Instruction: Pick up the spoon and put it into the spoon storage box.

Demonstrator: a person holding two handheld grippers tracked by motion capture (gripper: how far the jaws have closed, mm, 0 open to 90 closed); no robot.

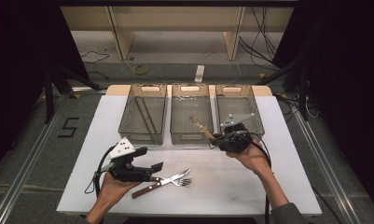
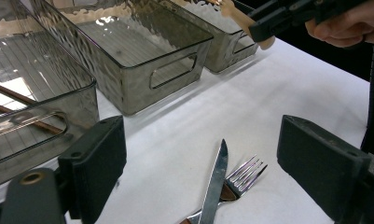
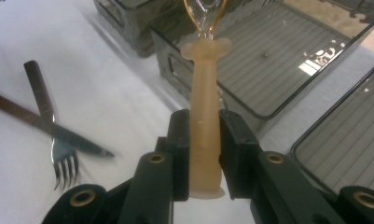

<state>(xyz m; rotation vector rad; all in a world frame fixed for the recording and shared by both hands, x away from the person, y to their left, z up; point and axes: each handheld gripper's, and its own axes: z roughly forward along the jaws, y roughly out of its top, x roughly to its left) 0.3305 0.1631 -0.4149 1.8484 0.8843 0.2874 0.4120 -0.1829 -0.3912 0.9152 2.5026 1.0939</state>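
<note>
Right gripper [image 3: 204, 140] clamped on pale spoon handle [image 3: 204, 116], long axis pointing ahead over middle bin's [image 1: 190, 135] near wall, bowl end already above it. Left gripper [image 2: 201, 158] wide open over knife [image 2: 215, 179] and fork [image 2: 243, 175], well apart.

Just one mark I can read from up here: a big black "5" [image 1: 69, 127] on the grey floor [image 1: 31, 116], left of the white table [image 1: 278, 140], roughly level with its far end. The digit is blocky, built from straight strokes like tape. Nothing I can read anywhere else: no letters or brand on the three clear bins, none on the cutlery lying on the table, none on the pale handle between my right jaws, none on either gripper's body.
</note>
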